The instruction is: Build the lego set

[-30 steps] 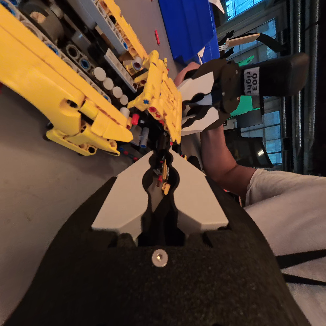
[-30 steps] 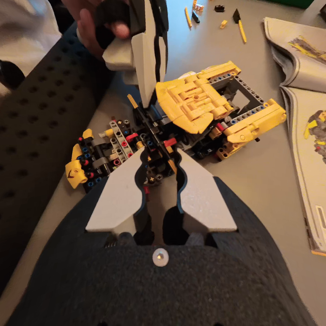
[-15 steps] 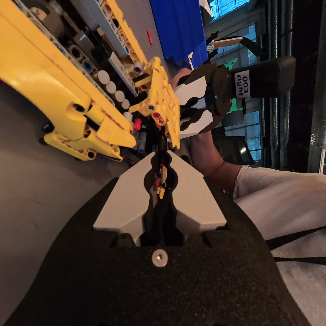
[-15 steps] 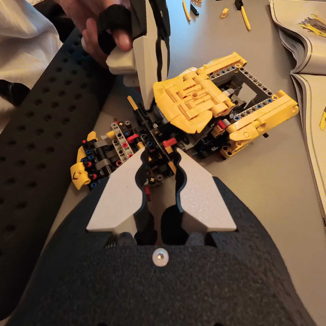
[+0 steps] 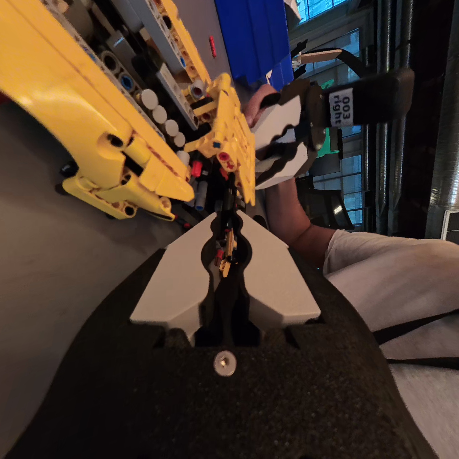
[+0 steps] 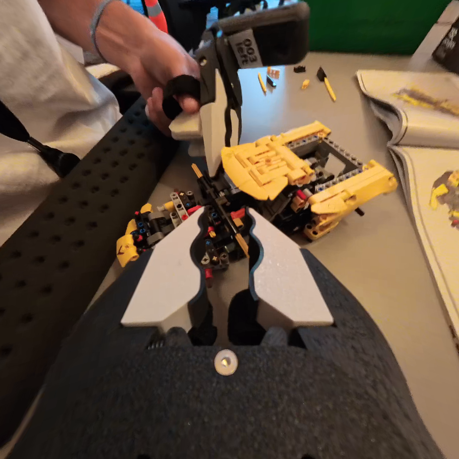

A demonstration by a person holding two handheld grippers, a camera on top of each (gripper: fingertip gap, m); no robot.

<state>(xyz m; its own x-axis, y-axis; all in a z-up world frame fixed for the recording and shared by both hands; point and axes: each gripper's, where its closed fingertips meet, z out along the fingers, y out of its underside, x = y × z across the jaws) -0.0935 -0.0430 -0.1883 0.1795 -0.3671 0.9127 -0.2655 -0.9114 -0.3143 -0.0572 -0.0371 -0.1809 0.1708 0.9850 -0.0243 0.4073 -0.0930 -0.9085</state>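
The yellow and black lego model lies on the grey table. It fills the upper left of the left wrist view. My left gripper is shut on a thin black part of the model's middle, with a yellow axle between its fingers. In the right wrist view it comes down from above beside the yellow panel. My right gripper is shut on the black chassis section from the near side. It also shows behind the yellow panel in the left wrist view.
An open instruction booklet lies at the right. Several loose small pieces lie at the far side of the table. A black perforated board runs along the left. A blue bin stands beyond the model, with a red piece near it. Across from one pair of fingers to the other is roughly 5 cm.
Both grippers keep their hold on the model. The right wrist view has tilted up, so more of the far table and the left gripper's body shows. The model has shifted slightly with the grippers.
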